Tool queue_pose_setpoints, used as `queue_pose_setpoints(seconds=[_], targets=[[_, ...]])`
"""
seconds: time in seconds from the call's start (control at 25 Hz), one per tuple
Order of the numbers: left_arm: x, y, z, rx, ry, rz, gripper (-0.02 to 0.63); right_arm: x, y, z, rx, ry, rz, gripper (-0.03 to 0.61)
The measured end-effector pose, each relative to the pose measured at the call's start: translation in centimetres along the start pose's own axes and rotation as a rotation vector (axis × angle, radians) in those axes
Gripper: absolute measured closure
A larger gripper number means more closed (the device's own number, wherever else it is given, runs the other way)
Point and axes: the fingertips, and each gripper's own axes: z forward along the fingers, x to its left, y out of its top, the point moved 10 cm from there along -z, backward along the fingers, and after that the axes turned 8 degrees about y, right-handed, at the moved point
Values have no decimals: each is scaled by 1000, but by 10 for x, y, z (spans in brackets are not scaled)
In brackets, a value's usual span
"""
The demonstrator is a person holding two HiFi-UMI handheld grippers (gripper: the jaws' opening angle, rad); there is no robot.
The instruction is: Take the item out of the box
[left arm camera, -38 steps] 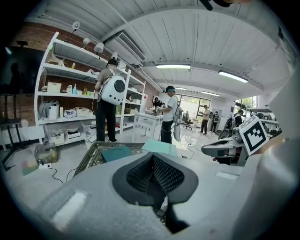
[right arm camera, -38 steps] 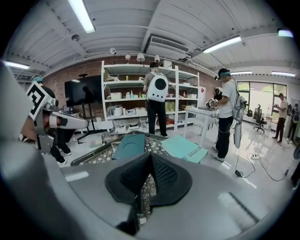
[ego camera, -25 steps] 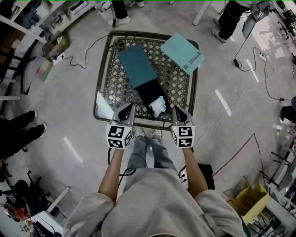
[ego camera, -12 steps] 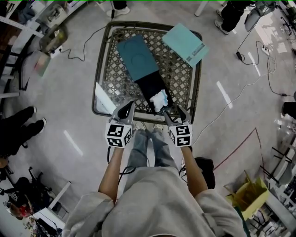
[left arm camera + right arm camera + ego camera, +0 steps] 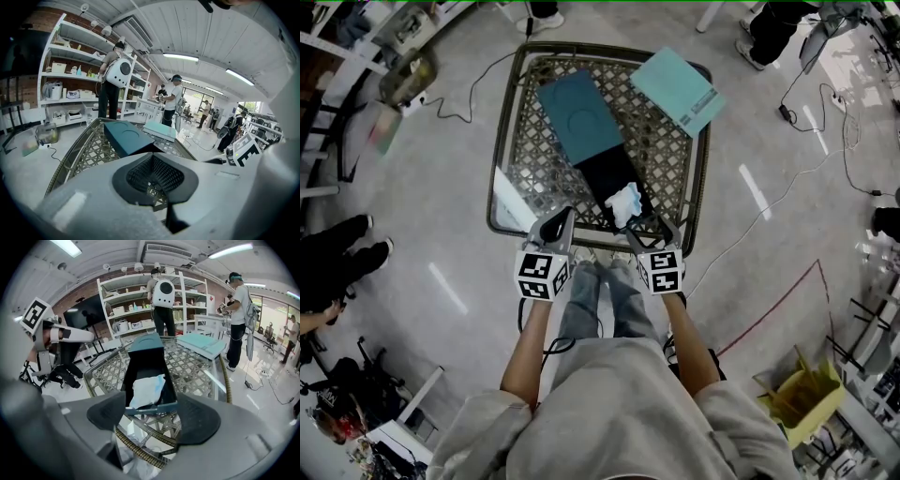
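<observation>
A lattice counter stands on a grey workshop floor. At its near edge the left tool hovers, jaws together. The white item lies in the open box. The right tool, jaws just opened wide, faces the box's near end and grips nothing.

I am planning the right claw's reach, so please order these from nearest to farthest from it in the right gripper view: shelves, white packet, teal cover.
1. White packet, in the box just ahead of the right claw, whose jaws have just been opening with nothing between them.
2. Teal cover, behind the box.
3. Shelves, far back in the room.
</observation>
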Motion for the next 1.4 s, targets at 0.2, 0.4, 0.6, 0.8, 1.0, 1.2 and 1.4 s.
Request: queue_pose_setpoints(seconds=[0.2,0.4,0.6,0.8,1.0,1.2,1.4], targets=[[3,0,-1,-2,12,-5,609,-5,0,11,14,3,3,259],[5,-1,0,1,18,-7,609,-11,5,26,15,16,37,289],[8,-2,-2,4,21,-11,609,-13,8,39,47,18,42,318],[9,-5,-4,8,27,-15,609,-18,8,48,74,9,46,365],[11,-3,-1,3,29,-17,609,-20,10,56,89,4,47,402],[11,-1,-2,-2,27,-19,609,-22,8,57,112,-15,39,483],[13,-2,-5,1,31,-20,609,-23,9,57,118,-33,27,534]])
